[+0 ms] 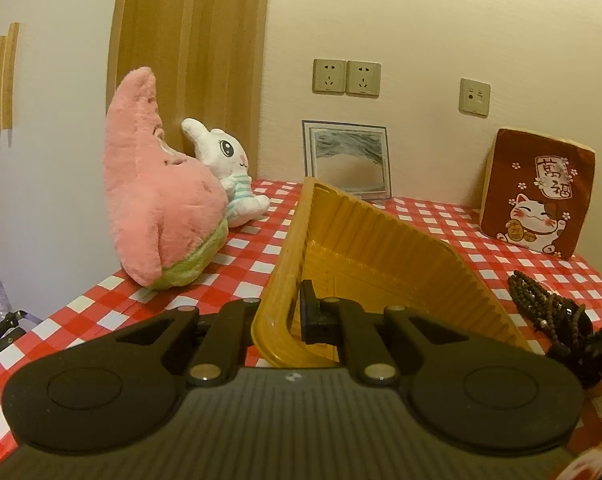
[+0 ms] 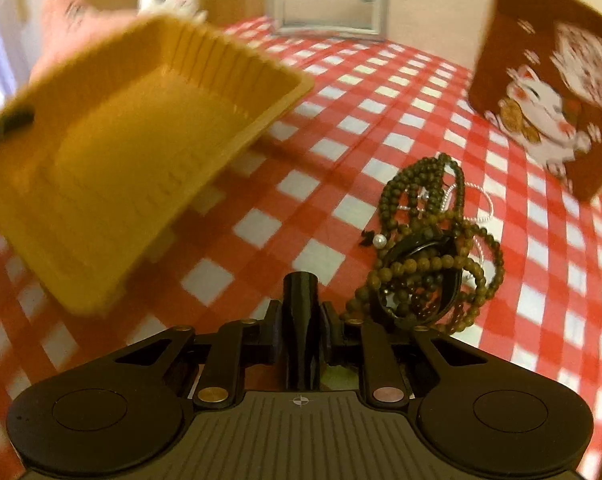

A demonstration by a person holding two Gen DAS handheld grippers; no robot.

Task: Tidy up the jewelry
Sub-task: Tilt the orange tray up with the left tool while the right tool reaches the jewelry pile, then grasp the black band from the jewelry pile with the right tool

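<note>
My left gripper (image 1: 289,312) is shut on the near rim of a yellow ribbed plastic tray (image 1: 381,248) and holds it tilted above the checked tablecloth. In the right wrist view the tray (image 2: 133,152) hangs at the left, blurred, its open side facing me. A heap of jewelry (image 2: 429,248) lies on the cloth to the right: brown bead strands, a black bangle, a thin silver chain and a pearl. The heap also shows at the right edge of the left wrist view (image 1: 549,308). My right gripper (image 2: 301,300) is shut and empty, just left of the heap.
A pink star plush (image 1: 157,196) and a white bunny plush (image 1: 229,172) stand at the back left. A framed picture (image 1: 347,160) leans on the wall. A red lucky-cat pouch (image 1: 541,196) stands at the back right. The table's left edge (image 1: 41,320) is near.
</note>
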